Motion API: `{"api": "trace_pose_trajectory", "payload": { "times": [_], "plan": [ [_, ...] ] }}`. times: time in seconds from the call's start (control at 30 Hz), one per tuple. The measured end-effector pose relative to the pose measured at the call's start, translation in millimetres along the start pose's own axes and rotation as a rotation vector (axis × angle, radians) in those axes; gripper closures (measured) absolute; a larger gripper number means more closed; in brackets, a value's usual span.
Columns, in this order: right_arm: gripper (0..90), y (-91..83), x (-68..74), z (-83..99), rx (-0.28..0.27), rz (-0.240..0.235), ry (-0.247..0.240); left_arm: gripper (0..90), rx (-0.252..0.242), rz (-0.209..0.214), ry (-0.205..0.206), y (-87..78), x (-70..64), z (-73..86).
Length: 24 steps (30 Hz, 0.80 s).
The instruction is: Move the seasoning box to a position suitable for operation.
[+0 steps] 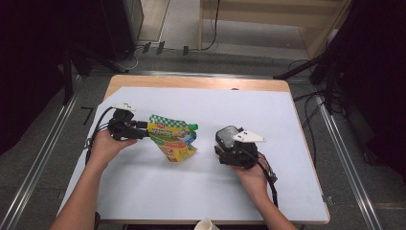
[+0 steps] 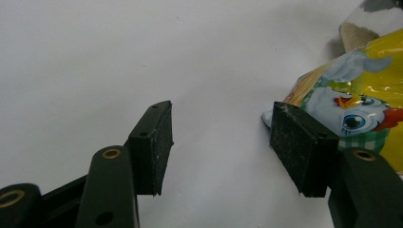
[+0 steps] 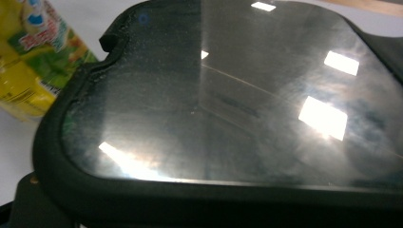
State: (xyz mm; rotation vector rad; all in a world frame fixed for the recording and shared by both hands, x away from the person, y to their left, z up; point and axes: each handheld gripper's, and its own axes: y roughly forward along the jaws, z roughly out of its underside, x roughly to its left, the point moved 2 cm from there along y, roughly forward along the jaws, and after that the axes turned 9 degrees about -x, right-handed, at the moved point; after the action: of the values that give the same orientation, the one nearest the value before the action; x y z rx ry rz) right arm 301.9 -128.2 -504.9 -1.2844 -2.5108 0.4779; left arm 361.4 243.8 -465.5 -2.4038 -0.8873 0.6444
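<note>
A yellow spouted pouch (image 1: pixel 172 140) with a green cap and a cartoon chicken (image 2: pixel 354 111) lies on the white sheet left of centre. My left gripper (image 1: pixel 143 132) is at the pouch's left end, open. The pouch's corner rests against the outer side of its right-hand pad (image 2: pixel 290 145), and bare sheet shows between the jaws (image 2: pixel 218 142). To the right of the pouch, my right gripper (image 1: pixel 224 143) holds a black slab with a glossy face (image 3: pixel 228 104), tilted off the table. That slab hides its jaws. The slab's shiny top (image 1: pixel 227 135) faces up and left.
The white sheet (image 1: pixel 201 191) covers a wooden table (image 1: pixel 191 82) whose edges lie close on all sides. A paper cup (image 1: pixel 207 224) stands at the front edge. Cables trail from both grippers. Rails and dark stands ring the table.
</note>
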Motion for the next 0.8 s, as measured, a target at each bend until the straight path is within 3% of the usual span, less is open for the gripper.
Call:
{"api": "trace_pose_trajectory", "payload": {
  "times": [0.27, 0.47, 0.63, 0.8],
  "plan": [
    [15.7, -4.4, 14.5, 7.7, 0.012, -0.028, -0.011, 41.3, -0.008, -0.002, -0.003, -1.9, 0.3, -0.2],
    [15.7, -5.8, 17.6, 15.7, 0.037, -0.037, 0.014, 41.3, -0.006, 0.001, 0.004, -1.0, -0.4, -0.1],
    [15.7, -6.5, 22.9, 18.9, 0.043, -0.036, -0.023, 41.4, 0.001, 0.001, 0.009, -0.6, 0.1, 0.5],
    [15.8, -11.2, 24.0, 21.8, 0.045, -0.037, -0.023, 41.4, -0.001, 0.002, 0.013, -0.8, 0.1, 0.5]
  ]
}}
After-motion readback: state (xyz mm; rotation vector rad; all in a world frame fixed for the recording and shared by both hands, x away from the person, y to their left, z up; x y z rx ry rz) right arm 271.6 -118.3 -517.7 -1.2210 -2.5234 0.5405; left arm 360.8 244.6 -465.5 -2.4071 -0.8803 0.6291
